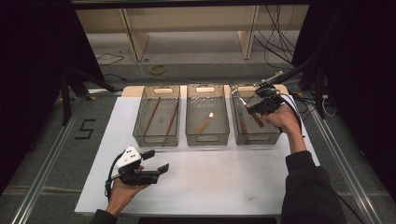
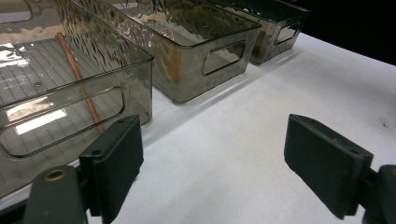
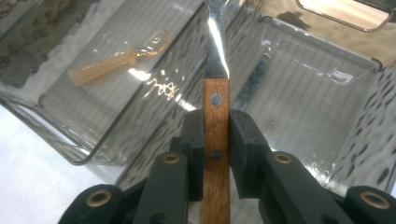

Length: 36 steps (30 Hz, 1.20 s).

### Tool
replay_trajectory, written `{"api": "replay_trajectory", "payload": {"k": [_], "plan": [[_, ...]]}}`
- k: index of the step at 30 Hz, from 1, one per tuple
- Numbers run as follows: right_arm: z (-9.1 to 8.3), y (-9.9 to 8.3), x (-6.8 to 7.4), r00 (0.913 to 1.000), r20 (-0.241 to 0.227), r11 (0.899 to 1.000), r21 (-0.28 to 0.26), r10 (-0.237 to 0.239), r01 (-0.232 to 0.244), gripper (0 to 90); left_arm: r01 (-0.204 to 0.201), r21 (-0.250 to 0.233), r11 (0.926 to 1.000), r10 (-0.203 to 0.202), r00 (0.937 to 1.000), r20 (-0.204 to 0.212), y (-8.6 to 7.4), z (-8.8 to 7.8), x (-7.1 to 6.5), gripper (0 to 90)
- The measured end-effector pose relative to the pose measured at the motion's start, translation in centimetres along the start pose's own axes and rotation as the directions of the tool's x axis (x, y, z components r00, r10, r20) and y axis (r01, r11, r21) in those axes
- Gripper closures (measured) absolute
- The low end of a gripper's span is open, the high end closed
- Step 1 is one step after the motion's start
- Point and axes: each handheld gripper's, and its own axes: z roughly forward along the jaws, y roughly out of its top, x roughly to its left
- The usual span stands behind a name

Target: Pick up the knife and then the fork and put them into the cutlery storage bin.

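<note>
Right gripper view: right gripper [image 3: 216,140] fingers clamp a wooden-handled knife [image 3: 215,116] over the right bin [image 3: 327,93]; left gripper [image 2: 212,158] fingers gape wide.

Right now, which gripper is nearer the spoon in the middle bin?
Right. The right gripper hangs over the right bin, next to the spoon; the left gripper hovers over the white mat, short of all the bins.
</note>
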Motion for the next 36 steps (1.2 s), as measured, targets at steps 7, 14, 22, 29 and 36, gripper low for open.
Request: {"api": "replay_trajectory", "payload": {"k": [7, 14, 22, 29, 36], "plan": [[0.4, 0.2, -0.5, 0.9997, 0.004, 1.0, 0.014, 0.024, -0.024, 77.7, 0.0, -0.001, 1.0, 0.0, 1.0, 0.0, 0.0, 0.0, 0.0, 19.1], [0.8, 0.4, -0.8, 0.9992, 0.016, 0.999, 0.024, 0.036, -0.036, 77.7, 0.0, -0.001, 1.0, 0.0, 1.0, 0.0, 0.0, 0.0, 0.0, 19.1], [1.3, 0.5, -1.5, 0.9974, 0.029, 0.997, 0.036, 0.067, -0.068, 77.7, 0.0, -0.001, 1.0, 0.0, 1.0, 0.0, 0.0, 0.0, 0.0, 19.1], [1.7, 0.3, -1.8, 0.9955, 0.044, 0.995, 0.058, 0.084, -0.087, 77.6, 0.0, 0.0, 1.0, 0.0, 1.0, 0.0, 0.0, 0.0, 0.0, 19.1], [2.0, 0.1, -2.3, 0.9934, 0.06, 0.992, 0.073, 0.098, -0.102, 77.7, 0.0, -0.001, 1.0, 0.0, 1.0, 0.001, 0.0, 0.0, 0.0, 19.1]]}}
